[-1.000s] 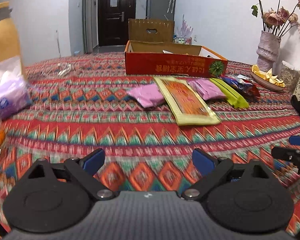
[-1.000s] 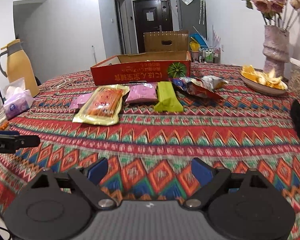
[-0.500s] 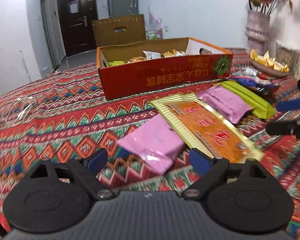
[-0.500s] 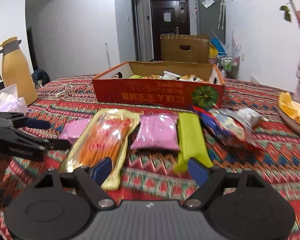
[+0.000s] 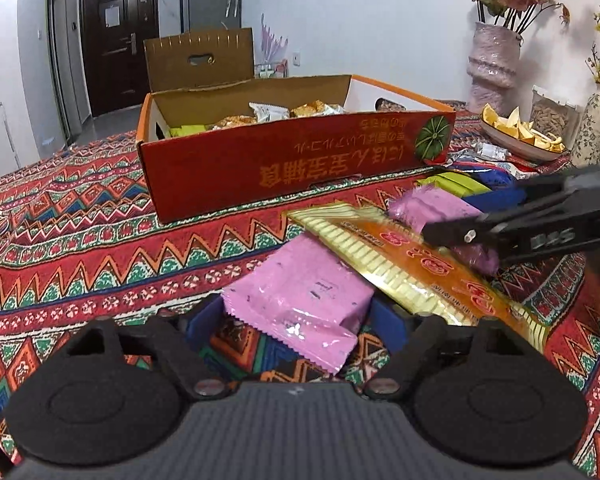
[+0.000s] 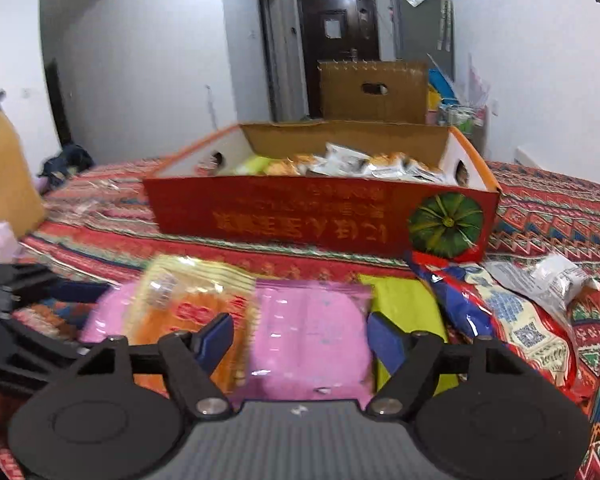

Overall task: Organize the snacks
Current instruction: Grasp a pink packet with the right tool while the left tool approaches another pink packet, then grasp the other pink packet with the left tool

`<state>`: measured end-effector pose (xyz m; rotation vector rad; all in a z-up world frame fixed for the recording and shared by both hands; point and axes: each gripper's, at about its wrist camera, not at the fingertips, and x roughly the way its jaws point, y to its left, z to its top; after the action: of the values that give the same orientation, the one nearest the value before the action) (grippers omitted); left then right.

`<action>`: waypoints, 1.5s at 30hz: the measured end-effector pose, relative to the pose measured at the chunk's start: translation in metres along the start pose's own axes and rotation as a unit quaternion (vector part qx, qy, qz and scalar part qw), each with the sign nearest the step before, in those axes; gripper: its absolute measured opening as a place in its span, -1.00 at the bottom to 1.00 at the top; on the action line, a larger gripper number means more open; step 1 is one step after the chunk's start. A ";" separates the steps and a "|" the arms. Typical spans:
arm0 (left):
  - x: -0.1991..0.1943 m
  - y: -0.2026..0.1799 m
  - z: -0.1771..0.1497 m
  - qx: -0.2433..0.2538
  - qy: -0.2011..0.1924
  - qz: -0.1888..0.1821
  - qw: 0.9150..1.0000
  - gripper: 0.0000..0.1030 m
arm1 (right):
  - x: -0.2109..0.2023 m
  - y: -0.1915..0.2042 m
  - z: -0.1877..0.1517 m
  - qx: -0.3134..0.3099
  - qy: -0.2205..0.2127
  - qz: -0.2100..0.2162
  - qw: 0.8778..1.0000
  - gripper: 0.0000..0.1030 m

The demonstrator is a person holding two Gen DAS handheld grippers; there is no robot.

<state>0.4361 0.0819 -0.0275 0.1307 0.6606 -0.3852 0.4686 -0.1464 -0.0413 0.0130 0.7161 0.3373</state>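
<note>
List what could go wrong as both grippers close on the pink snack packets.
1. The left gripper is closing around the near pink foil packet, whose far edge lies against the yellow-and-orange snack bag; the bag may drag along.
2. The right gripper is closing around the second pink packet, wedged between that bag and the lime-green wrapper; a finger could catch either neighbour.
3. Both grippers work close together and might collide.
</note>
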 end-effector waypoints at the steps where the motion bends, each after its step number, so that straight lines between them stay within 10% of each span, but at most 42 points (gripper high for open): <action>1: 0.000 0.000 0.000 -0.001 -0.001 0.000 1.000 0.51 | 0.004 -0.004 -0.002 0.009 0.000 0.006 1.000 0.36; 19: -0.111 -0.015 -0.060 -0.109 0.004 0.141 0.984 0.45 | -0.088 0.007 -0.058 0.004 -0.012 -0.001 1.000 0.15; 31: -0.150 -0.079 -0.064 -0.119 -0.021 0.081 0.989 0.37 | -0.165 0.006 -0.106 0.014 -0.023 -0.001 1.000 0.15; 35: -0.149 -0.094 -0.063 -0.110 -0.011 0.070 0.991 -0.29 | -0.180 -0.001 -0.113 0.019 -0.030 -0.008 0.999 0.15; 38: -0.149 -0.103 -0.066 -0.104 -0.007 0.057 0.993 -0.11 | -0.187 -0.004 -0.117 0.021 -0.032 -0.010 0.999 0.15; 41: -0.141 -0.108 -0.068 -0.114 -0.023 0.052 0.992 0.77 | -0.188 -0.008 -0.122 0.027 -0.026 -0.008 0.999 0.15; 45: -0.134 -0.118 -0.055 -0.060 -0.033 0.092 0.993 0.71 | -0.185 -0.010 -0.126 0.029 -0.019 -0.013 0.999 0.15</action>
<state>0.2624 0.0270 0.0129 0.0637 0.5987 -0.1724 0.2602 -0.2256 -0.0191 0.0658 0.6873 0.2902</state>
